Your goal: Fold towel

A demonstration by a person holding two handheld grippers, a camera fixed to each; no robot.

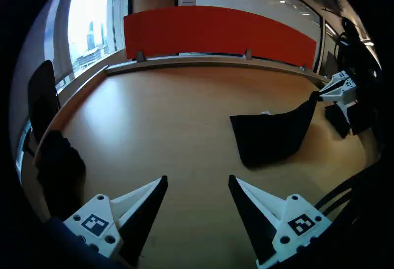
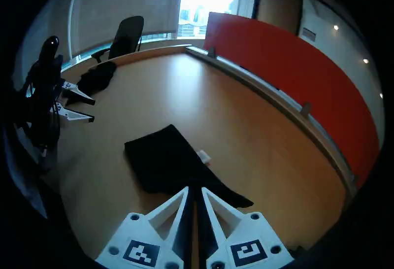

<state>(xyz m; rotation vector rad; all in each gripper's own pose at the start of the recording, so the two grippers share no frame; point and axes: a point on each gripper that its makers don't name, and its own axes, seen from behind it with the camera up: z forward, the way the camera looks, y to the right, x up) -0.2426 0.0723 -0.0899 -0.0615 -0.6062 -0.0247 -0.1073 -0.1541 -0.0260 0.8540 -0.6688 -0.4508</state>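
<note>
Left claw [image 1: 197,177], right claw [image 2: 195,188]: white wedge fingers [image 1: 132,201], black inner pads [image 1: 148,212], square markers [image 1: 94,223], screws [image 1: 100,197], black cables [image 1: 340,194].

Towel [image 1: 271,138] lying on the table [image 1: 172,111], right gripper [image 2: 194,190] pinching the towel's lifted corner, left gripper [image 1: 197,180] hovering well apart from the towel, partition [image 1: 216,32] standing beyond the towel, cloth heap [image 2: 96,79] lying far from the towel, chair [image 2: 125,35] standing behind that.

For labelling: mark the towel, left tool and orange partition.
towel [image 2: 162,163], right gripper view, its flat middle.
left tool [image 1: 197,179], left gripper view, between its fingertips.
orange partition [image 1: 216,30], left gripper view, panel's centre.
</note>
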